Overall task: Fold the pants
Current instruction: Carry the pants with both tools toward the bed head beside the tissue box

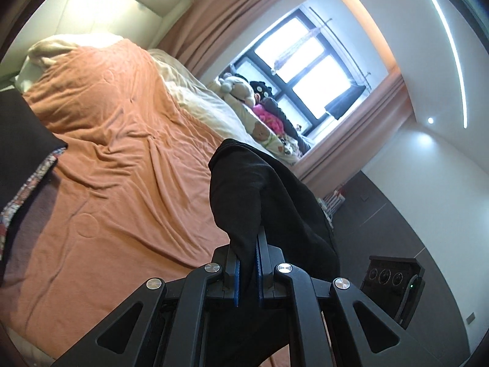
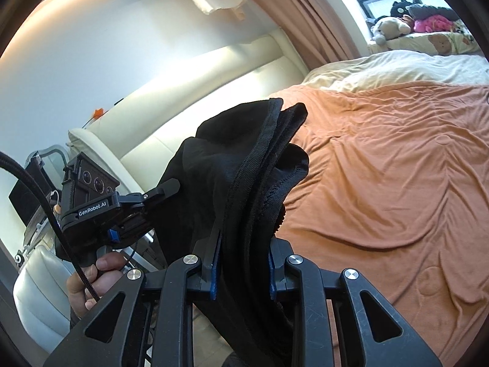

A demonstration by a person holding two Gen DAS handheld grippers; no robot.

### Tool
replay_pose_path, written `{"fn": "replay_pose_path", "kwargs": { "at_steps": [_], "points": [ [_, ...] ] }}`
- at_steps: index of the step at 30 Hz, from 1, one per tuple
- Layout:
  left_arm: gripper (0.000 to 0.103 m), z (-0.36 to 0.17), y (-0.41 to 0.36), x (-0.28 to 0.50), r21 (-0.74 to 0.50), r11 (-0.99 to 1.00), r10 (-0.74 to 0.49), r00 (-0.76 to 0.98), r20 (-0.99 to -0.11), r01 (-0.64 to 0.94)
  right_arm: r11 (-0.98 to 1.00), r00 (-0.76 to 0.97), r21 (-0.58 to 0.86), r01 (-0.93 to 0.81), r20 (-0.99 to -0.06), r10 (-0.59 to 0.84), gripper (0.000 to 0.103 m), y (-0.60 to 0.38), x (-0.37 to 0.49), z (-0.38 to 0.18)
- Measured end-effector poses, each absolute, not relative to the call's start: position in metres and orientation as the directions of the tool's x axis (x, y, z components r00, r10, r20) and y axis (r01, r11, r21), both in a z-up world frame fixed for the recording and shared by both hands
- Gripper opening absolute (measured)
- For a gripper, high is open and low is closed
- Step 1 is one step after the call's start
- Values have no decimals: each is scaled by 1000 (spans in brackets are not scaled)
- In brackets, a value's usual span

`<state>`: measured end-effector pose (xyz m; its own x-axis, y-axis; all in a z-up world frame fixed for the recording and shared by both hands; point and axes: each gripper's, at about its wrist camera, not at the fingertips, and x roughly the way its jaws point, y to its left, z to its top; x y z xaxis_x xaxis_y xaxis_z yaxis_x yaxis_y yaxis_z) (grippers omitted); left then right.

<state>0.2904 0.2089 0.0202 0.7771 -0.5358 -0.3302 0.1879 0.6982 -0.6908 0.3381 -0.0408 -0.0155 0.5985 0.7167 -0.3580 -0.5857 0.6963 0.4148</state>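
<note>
The black pants [image 1: 269, 195] hang in the air between both grippers, above the orange bed cover [image 1: 122, 159]. My left gripper [image 1: 248, 244] is shut on a bunch of the black fabric, which hides its fingertips. My right gripper [image 2: 244, 244] is shut on a thick bundle of the pants [image 2: 253, 165], with a ribbed waistband edge showing. The left gripper [image 2: 159, 195] also shows in the right wrist view, held by a hand, gripping the same pants at the left.
The bed [image 2: 397, 168] is covered by an orange blanket with a cream duvet [image 2: 397, 70] behind it. Stuffed toys [image 1: 241, 88] sit by the window. A dark folded garment [image 1: 24, 140] lies at the left edge. A cream headboard [image 2: 214, 85] stands behind.
</note>
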Motion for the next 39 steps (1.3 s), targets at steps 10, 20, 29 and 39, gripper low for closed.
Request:
{"fn": "replay_pose_path", "kwargs": {
  "at_steps": [10, 20, 29, 39],
  "points": [
    [8, 20, 271, 257, -720, 675, -487, 829, -273, 160, 671, 566, 384, -635, -360, 741, 20, 13, 346, -23],
    [8, 29, 331, 232, -704, 699, -426, 864, -268, 126, 621, 519, 376, -687, -344, 782, 20, 68, 362, -29],
    [8, 37, 396, 222, -682, 729, -339, 897, -284, 60, 568, 460, 352, -744, -347, 818, 20, 131, 379, -35],
    [8, 35, 463, 215, -658, 751, -209, 922, -325, -62, 528, 415, 382, -758, -342, 843, 20, 207, 404, -48]
  ]
}}
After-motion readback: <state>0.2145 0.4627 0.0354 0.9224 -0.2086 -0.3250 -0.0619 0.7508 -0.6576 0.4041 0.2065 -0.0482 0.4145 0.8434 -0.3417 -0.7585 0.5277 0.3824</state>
